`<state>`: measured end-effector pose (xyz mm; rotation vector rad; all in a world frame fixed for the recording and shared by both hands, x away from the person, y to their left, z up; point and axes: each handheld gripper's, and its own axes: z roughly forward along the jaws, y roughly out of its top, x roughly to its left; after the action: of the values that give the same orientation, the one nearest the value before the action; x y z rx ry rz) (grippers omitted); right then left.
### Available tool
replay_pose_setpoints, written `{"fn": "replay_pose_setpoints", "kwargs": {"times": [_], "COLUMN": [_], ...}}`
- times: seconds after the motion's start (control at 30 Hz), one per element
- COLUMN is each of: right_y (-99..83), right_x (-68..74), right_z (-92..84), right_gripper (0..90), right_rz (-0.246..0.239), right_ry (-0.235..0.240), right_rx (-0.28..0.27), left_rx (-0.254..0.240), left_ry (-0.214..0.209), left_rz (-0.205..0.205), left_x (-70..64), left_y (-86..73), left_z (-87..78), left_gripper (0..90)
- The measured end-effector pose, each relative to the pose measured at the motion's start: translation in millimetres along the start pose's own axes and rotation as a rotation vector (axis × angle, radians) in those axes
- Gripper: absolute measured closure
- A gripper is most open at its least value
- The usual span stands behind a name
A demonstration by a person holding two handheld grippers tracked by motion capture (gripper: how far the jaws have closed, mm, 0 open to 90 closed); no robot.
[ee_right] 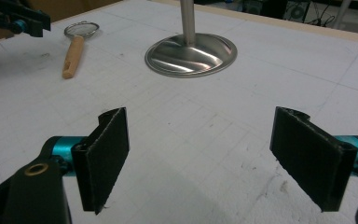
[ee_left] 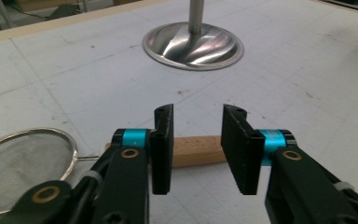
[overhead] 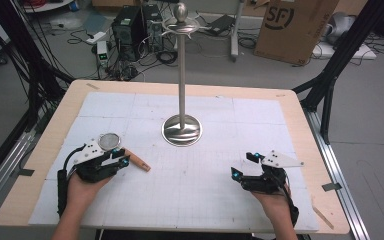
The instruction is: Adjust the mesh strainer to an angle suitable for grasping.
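Observation:
A small strainer with a round wire mesh and a wooden handle lies on the white mat at the left. My left gripper hovers right over that handle. In the left gripper view the handle runs crosswise behind the narrow gap of my left gripper, and the pads do not press on it; the mesh is at the lower left. My right gripper rests at the right of the mat, open wide with nothing between its jaws.
A tall metal stand with hooks at its top rises from a round shiny base at the middle of the table. Its base lies ahead of the right gripper. A wooden table edge frames the mat.

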<state>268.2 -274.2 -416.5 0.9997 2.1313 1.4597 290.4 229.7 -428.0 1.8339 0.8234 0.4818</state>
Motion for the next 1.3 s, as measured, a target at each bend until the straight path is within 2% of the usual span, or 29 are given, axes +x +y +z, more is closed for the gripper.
{"fn": "replay_pose_setpoints", "kwargs": {"times": [0.3,0.57,0.83,1.1,1.3], "right_y": [-0.4,-1.5,-2.8,-4.6,-6.1], "right_x": [0.0,-0.7,-0.9,-1.0,-1.9], "right_z": [0.9,1.7,4.2,6.0,7.1], "right_gripper": [18.7,18.6,18.7,18.7,18.7], "right_rz": [-0.001,0.009,0.004,0.010,0.010], "right_ry": [0.001,0.003,0.005,0.006,0.006], "right_rx": [0.007,0.015,0.027,0.041,0.047], "left_rx": [0.018,0.064,0.137,0.238,0.244], "left_ry": [0.056,0.058,0.067,0.064,0.057], "left_rz": [0.069,0.119,0.132,0.115,0.123], "left_x": [2.8,2.9,9.7,15.4,12.8], "left_y": [6.1,16.2,26.0,15.7,14.2], "left_z": [8.1,15.3,33.7,52.1,49.5], "left_gripper": [86.4,89.6,89.6,89.6,89.6]}}
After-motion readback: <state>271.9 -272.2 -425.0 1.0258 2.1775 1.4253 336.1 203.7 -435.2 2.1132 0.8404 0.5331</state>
